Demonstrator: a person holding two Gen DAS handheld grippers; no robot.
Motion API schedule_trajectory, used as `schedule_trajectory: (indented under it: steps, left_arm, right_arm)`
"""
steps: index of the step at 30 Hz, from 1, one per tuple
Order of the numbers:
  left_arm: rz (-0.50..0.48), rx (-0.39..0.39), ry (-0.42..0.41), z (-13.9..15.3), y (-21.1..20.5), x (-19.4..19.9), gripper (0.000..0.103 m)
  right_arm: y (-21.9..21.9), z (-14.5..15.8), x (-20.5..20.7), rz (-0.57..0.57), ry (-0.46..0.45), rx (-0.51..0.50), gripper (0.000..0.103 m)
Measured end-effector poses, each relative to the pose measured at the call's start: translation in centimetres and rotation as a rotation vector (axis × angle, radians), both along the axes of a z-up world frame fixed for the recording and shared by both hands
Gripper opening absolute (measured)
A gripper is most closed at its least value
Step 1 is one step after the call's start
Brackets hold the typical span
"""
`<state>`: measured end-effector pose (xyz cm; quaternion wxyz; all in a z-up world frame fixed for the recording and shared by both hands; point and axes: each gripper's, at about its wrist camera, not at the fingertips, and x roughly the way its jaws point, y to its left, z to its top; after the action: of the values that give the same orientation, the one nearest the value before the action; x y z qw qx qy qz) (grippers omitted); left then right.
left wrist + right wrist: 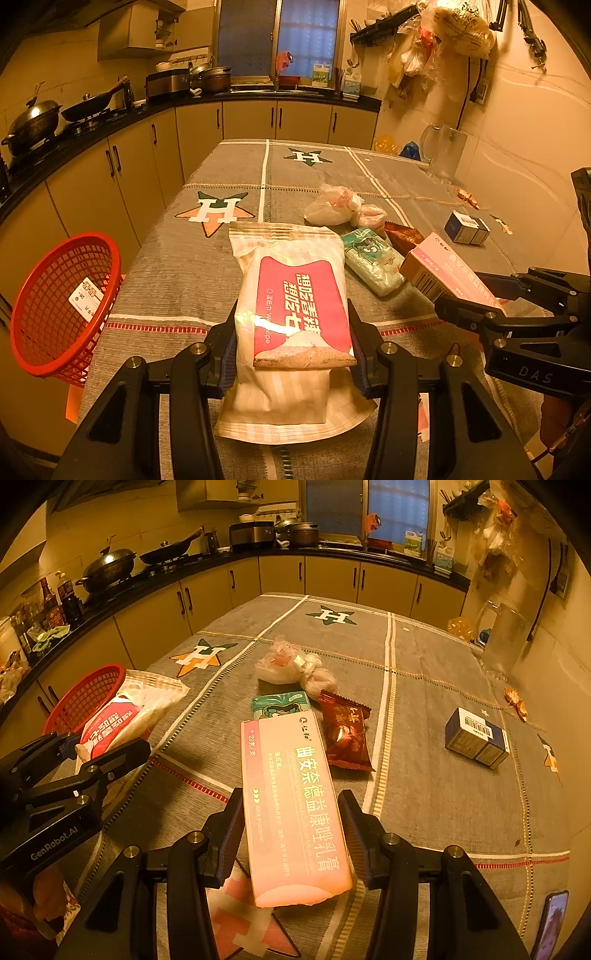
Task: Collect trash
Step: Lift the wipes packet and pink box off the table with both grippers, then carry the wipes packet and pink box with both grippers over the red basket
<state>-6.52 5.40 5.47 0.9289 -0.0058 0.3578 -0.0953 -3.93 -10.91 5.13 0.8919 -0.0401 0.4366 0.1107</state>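
Kitchen table, both loads lifted: left gripper clamps wipes pack, right gripper clamps pink box. Next, likely: carry to red basket, release.

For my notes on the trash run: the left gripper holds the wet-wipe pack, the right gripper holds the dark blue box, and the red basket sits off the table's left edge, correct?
Not quite. The right gripper holds the long pink box, as the right wrist view shows; the dark blue box lies on the table. The left gripper does hold the wet-wipe pack, and the red basket is there.

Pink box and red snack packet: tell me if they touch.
Cannot tell. The right wrist view shows the pink box, held in the right tongs, overlapping the red packet's edge, hiding any gap.
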Motion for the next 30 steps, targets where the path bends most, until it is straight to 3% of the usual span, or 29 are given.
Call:
schedule_trajectory:
  steps: [15, 23, 30]
  left_arm:
    - [0.065, -0.028, -0.044, 1.7, 3.4, -0.7, 0.047]
    - [0.218, -0.022, -0.078, 3.1, 10.4, -0.9, 0.047]
    - [0.351, -0.027, -0.063, 2.8, 16.8, -0.6, 0.047]
  right_arm:
    - [2.1, 1.6, 0.6, 0.069, -0.008, 0.037, 0.054]
    - [5.9, 3.2, 2.4, 0.169, 0.011, 0.091, 0.054]
    - [11.8, 4.3, 4.5, 0.289, 0.031, 0.13, 0.055]
